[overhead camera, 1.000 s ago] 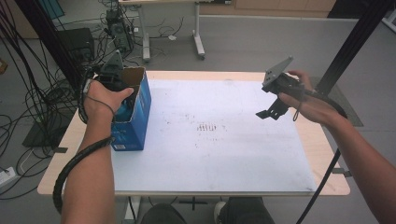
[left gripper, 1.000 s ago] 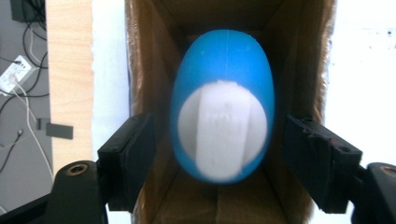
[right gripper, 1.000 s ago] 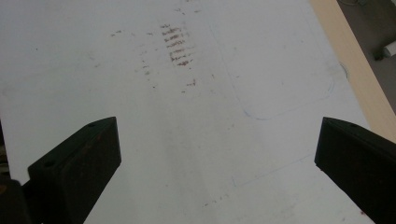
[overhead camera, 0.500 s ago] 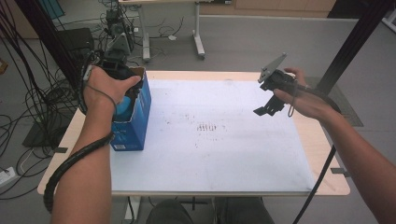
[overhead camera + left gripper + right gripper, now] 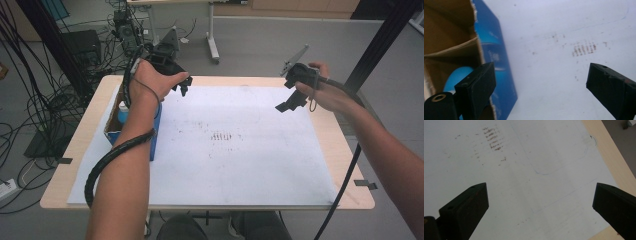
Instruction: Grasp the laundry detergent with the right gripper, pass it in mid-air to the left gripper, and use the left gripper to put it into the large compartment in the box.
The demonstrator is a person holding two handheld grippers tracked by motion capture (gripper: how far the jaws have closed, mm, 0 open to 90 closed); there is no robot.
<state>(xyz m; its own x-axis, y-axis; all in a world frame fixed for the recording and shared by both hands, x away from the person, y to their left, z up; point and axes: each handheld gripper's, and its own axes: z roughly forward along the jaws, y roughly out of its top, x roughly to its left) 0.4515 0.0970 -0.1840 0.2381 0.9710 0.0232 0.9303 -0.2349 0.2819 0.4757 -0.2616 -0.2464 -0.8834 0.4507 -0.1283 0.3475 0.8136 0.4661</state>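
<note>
High view: the left tool (image 5: pixel 175 85) is hovering wide open and empty at the surface's (image 5: pixel 90 150) 10 o'clock beside the blue box (image 5: pixel 155 131); left tool view: the box's blue-capped bottle (image 5: pixel 457 77) is lying at 8 o'clock, so reaching in seems next; right tool view: the right tool (image 5: pixel 540 202) is gaping wide, empty.

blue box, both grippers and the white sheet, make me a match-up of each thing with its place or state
Things:
1. blue box
2. left gripper
3. right gripper
4. white sheet

Places or states:
a. spread flat over the tabletop
b. open, above the sheet's right part
c. stands open-topped at the table's left edge
d. open, beside the box's far end

Pairs: 1-c, 2-d, 3-b, 4-a
</note>
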